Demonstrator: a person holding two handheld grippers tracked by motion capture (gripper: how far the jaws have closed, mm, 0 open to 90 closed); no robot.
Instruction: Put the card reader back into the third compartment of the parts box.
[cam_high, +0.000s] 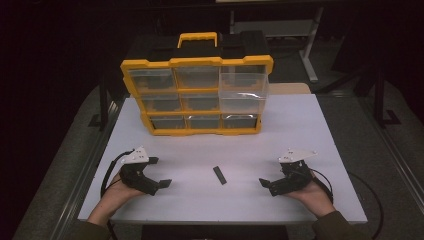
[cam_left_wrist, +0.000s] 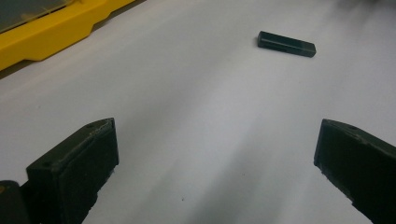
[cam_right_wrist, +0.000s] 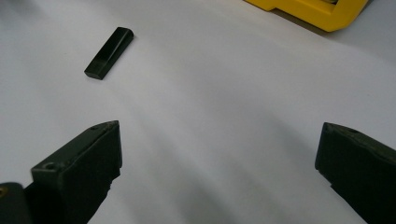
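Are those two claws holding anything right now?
No. The left gripper and right gripper are both open and empty; the small black bar lies untouched between them.

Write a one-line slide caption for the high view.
Two open grippers, left and right, rest on a white table flanking a small black bar before a yellow drawer organizer.

Workshop or lab: parts organizer (cam_high: 197, 95), bare worktable (cam_high: 300, 130).
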